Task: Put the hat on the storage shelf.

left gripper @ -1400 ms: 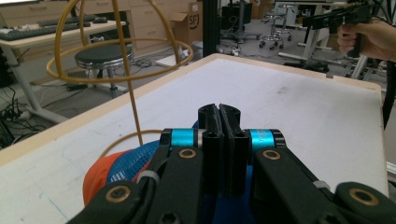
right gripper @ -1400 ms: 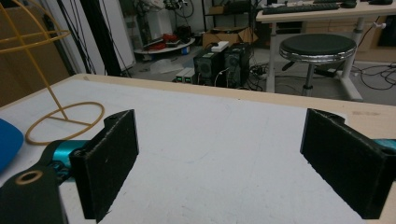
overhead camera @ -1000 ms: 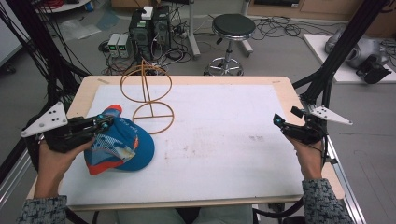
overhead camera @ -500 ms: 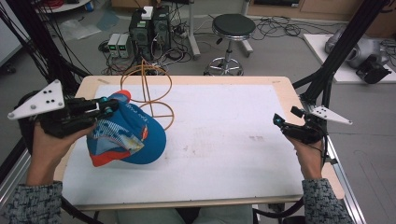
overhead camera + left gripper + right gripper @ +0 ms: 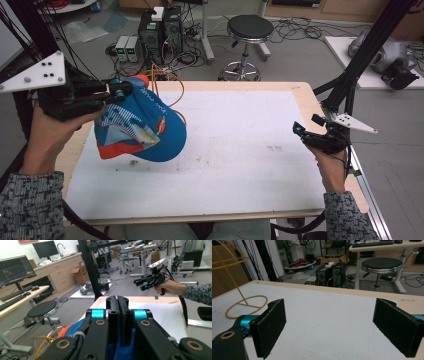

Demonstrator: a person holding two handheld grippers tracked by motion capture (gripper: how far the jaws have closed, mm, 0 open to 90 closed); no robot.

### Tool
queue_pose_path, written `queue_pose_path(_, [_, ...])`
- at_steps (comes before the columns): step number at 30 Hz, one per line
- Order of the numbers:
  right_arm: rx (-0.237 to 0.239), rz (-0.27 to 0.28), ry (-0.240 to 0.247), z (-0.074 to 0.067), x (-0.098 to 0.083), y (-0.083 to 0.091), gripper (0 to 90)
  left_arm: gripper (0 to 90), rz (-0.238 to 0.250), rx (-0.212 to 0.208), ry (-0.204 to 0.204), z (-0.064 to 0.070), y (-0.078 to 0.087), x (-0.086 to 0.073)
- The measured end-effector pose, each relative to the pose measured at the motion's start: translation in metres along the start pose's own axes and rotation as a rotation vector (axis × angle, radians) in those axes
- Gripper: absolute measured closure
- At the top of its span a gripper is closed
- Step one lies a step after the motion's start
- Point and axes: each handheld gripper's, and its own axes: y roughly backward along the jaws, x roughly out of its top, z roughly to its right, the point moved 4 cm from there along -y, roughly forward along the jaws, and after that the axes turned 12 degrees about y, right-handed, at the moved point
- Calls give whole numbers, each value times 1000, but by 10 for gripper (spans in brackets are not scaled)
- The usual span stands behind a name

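One broad desk [image 5: 240,165] with a white top and pale wooden edge spans the high view, and above its left part hangs a blue cap [image 5: 142,127] with an orange-and-white patterned brim, lifted clear of the surface and tilted so its crown faces right. The left gripper [image 5: 112,92] holds the cap by its top edge; the left gripper view, looking along the fingers [image 5: 112,315], shows them pressed together with blue cloth between and below them, a detail the high view is too coarse to give. That same view also takes in the right gripper [image 5: 147,282] far off across the desk, held in a hand with a patterned sleeve. Behind the cap in the high view, the yellow wire stand [image 5: 167,82] is mostly covered, but the right gripper view shows its ring base and upright stem [image 5: 239,297] standing on the far left of the desk. The right gripper view also shows its own fingers [image 5: 270,325] set wide apart over bare white desk, with nothing between them, while the high view places this gripper near the right edge, well apart from the cap. Compared with half a second ago, the cap and left gripper have risen and shifted right, now overlapping more of the stand, and the right gripper has not moved.
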Motion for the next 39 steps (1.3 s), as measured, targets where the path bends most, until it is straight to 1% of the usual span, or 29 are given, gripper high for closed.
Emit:
queue_pose_path(4, [-1, 0, 3, 1, 0, 0, 106, 875, -6, -4, -16, -1, -6, 12])
queue_pose_path(5, [1, -1, 2, 0, 0, 0, 106, 875, -7, -13, -23, 0, -8, 18])
queue_pose_path(6, [2, -2, 5, 0, 0, 0, 106, 875, -7, -13, -23, 0, -8, 18])
queue_pose_path(9, [3, -5, 5, 0, -1, -1, 106, 875, -2, -26, -31, 0, -13, 28])
queue_pose_path(11, [2, -6, 8, 0, -1, -1, 106, 875, -2, -27, -35, -1, -17, 34])
queue_pose_path(16, [5, -9, 6, -1, -1, -1, 106, 875, 0, -44, -43, -7, -26, 50])
queue_pose_path(20, [8, -10, 8, 0, -1, -1, 106, 875, 5, -48, -42, -16, -34, 60])
queue_pose_path(24, [10, -9, 7, 0, -1, -1, 106, 875, -13, -40, -48, -26, -44, 66])
queue_pose_path(25, [11, -9, 8, 0, -1, -1, 106, 875, -22, -35, -56, -29, -47, 67])
queue_pose_path(26, [14, -11, 7, 0, -1, -1, 106, 875, -29, -20, -55, -35, -52, 68])
queue_pose_path(27, [15, -12, 7, 0, -1, -2, 106, 875, -29, -20, -55, -35, -52, 68])
queue_pose_path(28, [15, -12, 7, 0, -1, -2, 106, 875, -33, -12, -58, -38, -54, 68])
queue_pose_path(30, [19, -13, 1, 0, -1, -1, 106, 875, -34, -1, -54, -45, -59, 68])
queue_pose_path(31, [16, -9, 6, 1, -1, -1, 106, 875, -34, 4, -55, -48, -61, 68])
queue_pose_path(33, [16, -10, 2, 1, -2, 0, 106, 875, -20, 2, -41, -55, -64, 67])
queue_pose_path(36, [15, -10, -1, 2, -2, 0, 106, 875, -26, 33, -39, -66, -69, 64])
queue_pose_path(39, [15, -8, 2, 3, -2, 0, 106, 875, -54, 66, -27, -78, -73, 58])
